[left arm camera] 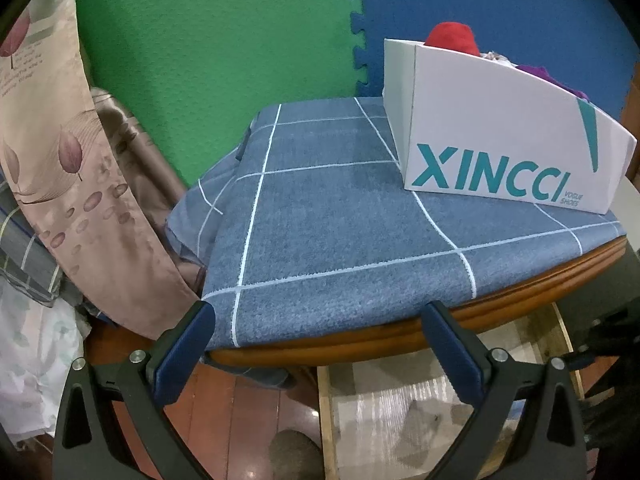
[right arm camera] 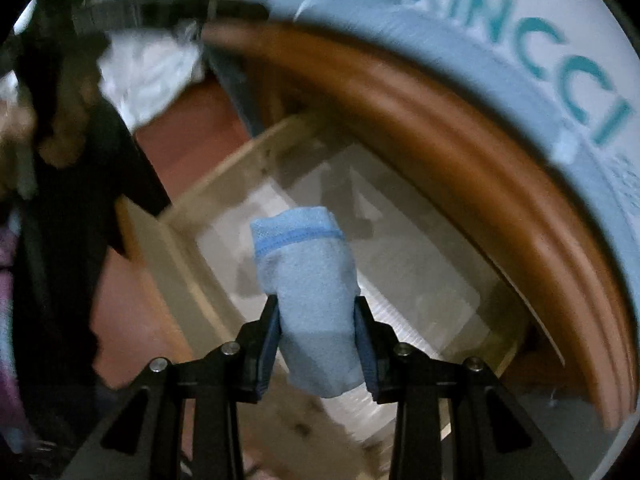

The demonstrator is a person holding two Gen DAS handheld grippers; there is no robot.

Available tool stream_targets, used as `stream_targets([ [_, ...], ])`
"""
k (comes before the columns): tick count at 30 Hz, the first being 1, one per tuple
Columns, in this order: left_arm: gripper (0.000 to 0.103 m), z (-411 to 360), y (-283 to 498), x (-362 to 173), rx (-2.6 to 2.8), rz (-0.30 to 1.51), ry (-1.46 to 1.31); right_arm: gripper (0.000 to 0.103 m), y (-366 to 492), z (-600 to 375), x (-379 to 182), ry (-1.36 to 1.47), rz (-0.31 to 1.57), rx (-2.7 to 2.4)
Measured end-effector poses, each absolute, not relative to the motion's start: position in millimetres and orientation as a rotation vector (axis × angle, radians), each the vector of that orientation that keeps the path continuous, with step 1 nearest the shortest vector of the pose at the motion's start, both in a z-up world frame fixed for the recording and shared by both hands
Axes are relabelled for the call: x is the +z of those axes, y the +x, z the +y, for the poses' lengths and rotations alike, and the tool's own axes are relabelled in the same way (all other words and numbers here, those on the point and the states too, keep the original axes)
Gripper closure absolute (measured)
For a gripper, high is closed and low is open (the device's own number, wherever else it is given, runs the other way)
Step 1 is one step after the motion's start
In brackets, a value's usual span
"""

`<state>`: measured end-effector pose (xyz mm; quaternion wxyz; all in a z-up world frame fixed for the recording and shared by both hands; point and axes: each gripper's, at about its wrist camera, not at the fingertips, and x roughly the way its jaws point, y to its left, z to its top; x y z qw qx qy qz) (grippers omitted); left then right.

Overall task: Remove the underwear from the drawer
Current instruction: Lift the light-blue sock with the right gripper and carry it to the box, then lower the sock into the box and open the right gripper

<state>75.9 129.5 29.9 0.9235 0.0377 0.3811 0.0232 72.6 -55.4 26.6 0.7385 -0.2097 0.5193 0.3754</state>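
My right gripper [right arm camera: 316,312] is shut on a rolled light blue underwear [right arm camera: 308,272] and holds it in the air above the open wooden drawer [right arm camera: 208,184]. The drawer's pale lined bottom shows under it. The view is blurred by motion. My left gripper [left arm camera: 318,316] is open and empty, level with the wooden front edge of the table [left arm camera: 360,340]. The open drawer also shows in the left wrist view [left arm camera: 328,420], below the table edge.
A blue checked cloth [left arm camera: 340,220] covers the table top. A white XINCCI shoebox [left arm camera: 500,140] with red and purple clothes stands at its back right. Curtains [left arm camera: 60,160] and bedding hang at the left. Green and blue foam mats [left arm camera: 220,40] form the wall.
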Motion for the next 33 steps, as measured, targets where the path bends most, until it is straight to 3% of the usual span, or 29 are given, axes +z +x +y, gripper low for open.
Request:
stream_targets([
  [10, 0.000, 128, 74, 32, 0.056, 0.771, 0.085, 0.068, 70, -96, 69, -0.173, 1.117, 0.809],
  [25, 0.000, 105, 65, 40, 0.003, 0.736, 0.158, 0.068, 92, -146, 240, -0.039, 0.700, 0.744],
  [33, 0.000, 97, 65, 38, 0.012, 0.748, 0.201, 0.068, 154, -162, 265, -0.033, 0.646, 0.641],
])
